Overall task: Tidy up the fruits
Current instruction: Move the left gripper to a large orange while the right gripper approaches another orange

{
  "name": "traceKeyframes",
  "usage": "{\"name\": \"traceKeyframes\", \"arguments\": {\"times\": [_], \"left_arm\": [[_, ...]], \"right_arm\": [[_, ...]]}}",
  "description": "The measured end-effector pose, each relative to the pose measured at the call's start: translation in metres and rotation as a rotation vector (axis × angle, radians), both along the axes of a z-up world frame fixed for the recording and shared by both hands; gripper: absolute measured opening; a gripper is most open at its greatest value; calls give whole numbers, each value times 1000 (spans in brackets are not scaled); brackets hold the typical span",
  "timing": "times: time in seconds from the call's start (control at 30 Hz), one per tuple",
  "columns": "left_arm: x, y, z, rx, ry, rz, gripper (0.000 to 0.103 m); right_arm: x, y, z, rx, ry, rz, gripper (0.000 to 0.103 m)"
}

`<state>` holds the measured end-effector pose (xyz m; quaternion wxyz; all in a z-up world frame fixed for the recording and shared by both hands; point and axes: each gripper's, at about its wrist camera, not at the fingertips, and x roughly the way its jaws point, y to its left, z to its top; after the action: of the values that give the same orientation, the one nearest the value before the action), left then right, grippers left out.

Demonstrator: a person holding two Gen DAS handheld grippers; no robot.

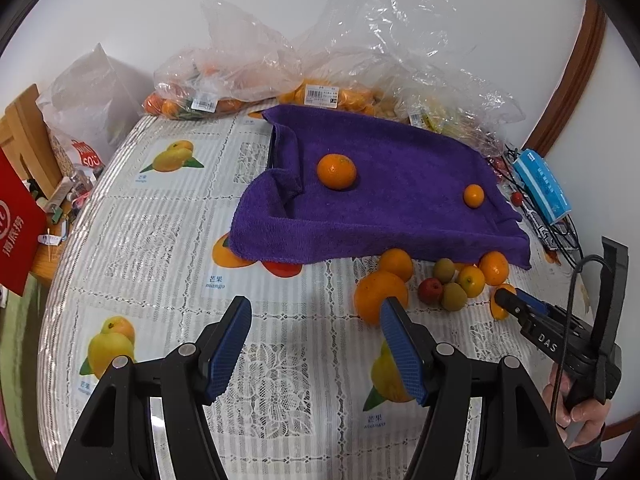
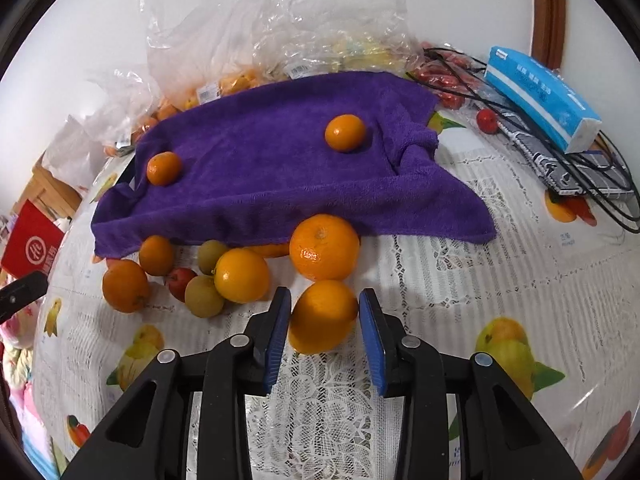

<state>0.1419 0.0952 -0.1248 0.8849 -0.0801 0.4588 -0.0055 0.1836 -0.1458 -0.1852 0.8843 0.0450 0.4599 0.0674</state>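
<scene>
An orange (image 2: 322,318) sits between the right tongs (image 2: 325,316), pads touching it

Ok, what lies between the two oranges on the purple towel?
Nothing but bare purple towel between the left orange and the right orange, clearest in the right wrist view.

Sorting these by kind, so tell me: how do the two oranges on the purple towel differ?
The orange toward the towel's folded end is clearly bigger than the small orange near the blue tissue pack. The bigger one sits nearer the middle of the purple towel; the small one lies close to its edge. Both are round, orange-skinned, loose on the towel, and untouched by either gripper.
</scene>
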Motion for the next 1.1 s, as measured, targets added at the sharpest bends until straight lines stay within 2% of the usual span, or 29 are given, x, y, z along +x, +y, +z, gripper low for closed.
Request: {"name": "traceKeyframes", "arguments": {"times": [0.23,0.53,0.7,0.87,1.1], "left_arm": [[5,-4,-10,-20,19,-12,65],[11,-23,-20,-42,27,-72,64],[21,-35,-30,-54,43,-106,63],[32,-49,-42,-53,55,-127,63],[38,-62,-55,42,57,-120,63]], "right_arm": [[-4,-1,-11,-20,30,30,35],[3,-6,-11,-8,-12,37,33],[-8,-7,-8,-35,-23,64,33],[-16,-16,-13,-18,-35,73,33],[-22,-12,-16,-57,-111,83,34]]}}
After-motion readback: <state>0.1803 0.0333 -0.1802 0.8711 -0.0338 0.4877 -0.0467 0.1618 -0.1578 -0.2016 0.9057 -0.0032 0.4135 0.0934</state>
